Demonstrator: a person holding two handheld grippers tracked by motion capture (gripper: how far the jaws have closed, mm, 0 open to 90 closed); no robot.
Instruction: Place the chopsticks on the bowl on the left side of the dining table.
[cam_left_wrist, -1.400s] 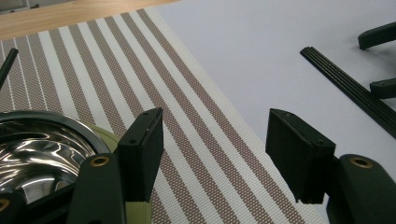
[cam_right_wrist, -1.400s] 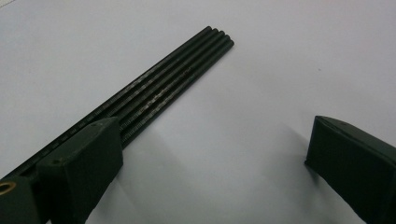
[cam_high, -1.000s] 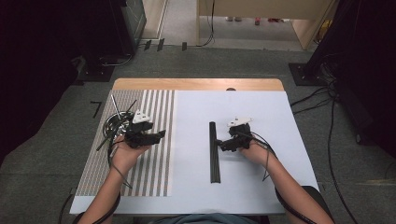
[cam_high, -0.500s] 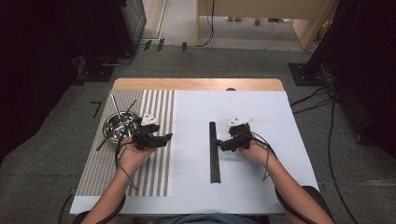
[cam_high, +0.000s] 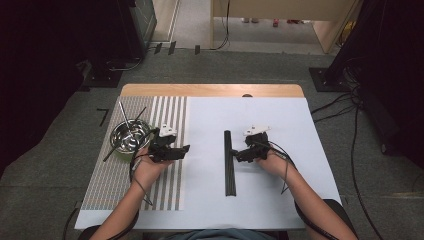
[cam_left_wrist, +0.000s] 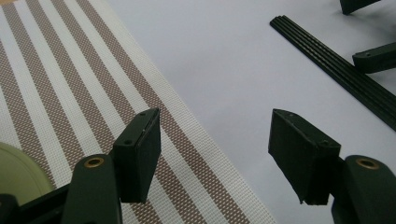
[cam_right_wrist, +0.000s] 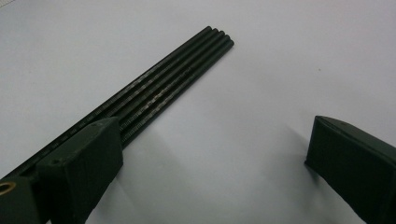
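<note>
I am holding the left gripper (cam_high: 184, 149) low over the striped mat (cam_high: 105, 185), just right of the steel bowl (cam_high: 131, 135), its jaws standing released with nothing between them. My right gripper (cam_high: 239, 154) is hovering right of the bundle of black rods (cam_high: 229, 162), which is lying lengthwise on the white table sheet (cam_high: 280, 120), well right of the bowl; its jaws are spread wide, one jaw sitting over the rods. Two thin sticks (cam_high: 126, 120) are leaning in the bowl.

black rods (cam_right_wrist: 177, 84), open tool (cam_right_wrist: 215, 158), white table (cam_right_wrist: 280, 70)
</note>
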